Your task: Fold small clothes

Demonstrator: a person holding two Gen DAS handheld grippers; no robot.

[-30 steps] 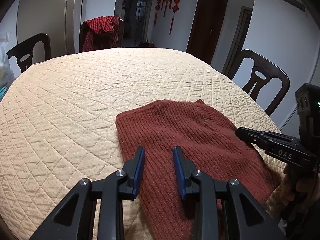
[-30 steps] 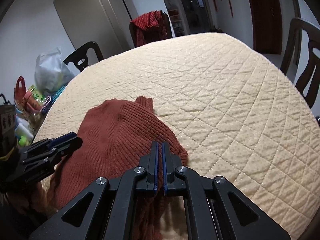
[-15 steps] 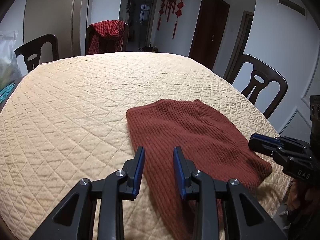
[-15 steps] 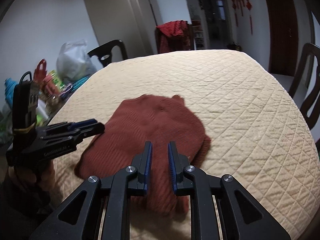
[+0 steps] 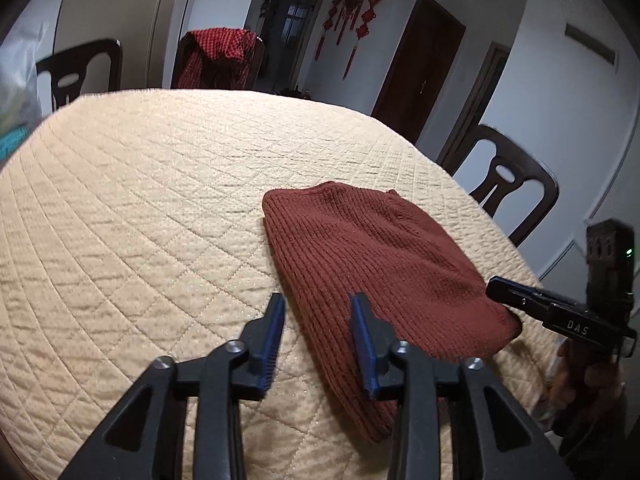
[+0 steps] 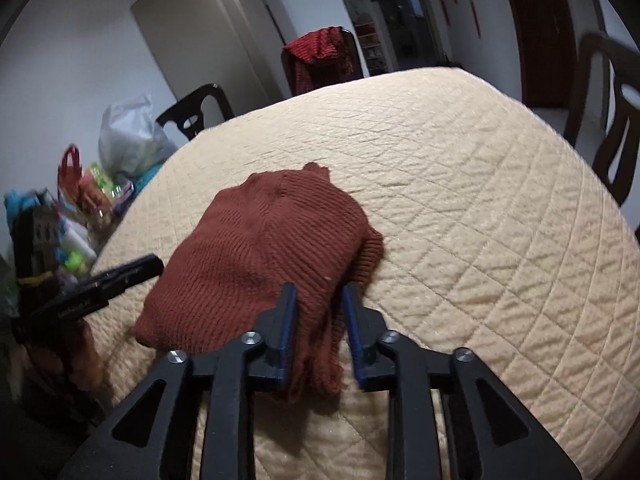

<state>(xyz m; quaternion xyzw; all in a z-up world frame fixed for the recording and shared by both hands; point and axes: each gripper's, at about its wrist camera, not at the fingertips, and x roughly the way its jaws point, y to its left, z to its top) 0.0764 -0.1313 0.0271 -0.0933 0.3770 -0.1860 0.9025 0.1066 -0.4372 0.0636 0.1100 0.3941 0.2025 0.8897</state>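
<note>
A rust-red ribbed knit garment (image 5: 372, 264) lies folded into a compact block on the quilted beige table cover (image 5: 140, 208); it also shows in the right wrist view (image 6: 264, 248). My left gripper (image 5: 320, 320) is open and empty above the garment's near left edge. My right gripper (image 6: 318, 312) is open over the garment's near right corner, with loose cloth between the jaws but not clamped. Each gripper shows in the other's view, the right (image 5: 560, 312) and the left (image 6: 100, 284).
Dark wooden chairs (image 5: 508, 184) stand around the table; one at the back carries a red checked cloth (image 5: 220, 56). Bags and clutter (image 6: 92, 184) sit beyond the table's left edge. Bare quilt (image 6: 480, 200) lies beyond and right of the garment.
My right gripper opened and let go of the garment's edge, which now lies folded flat. Both grippers pulled back and rose a little.
</note>
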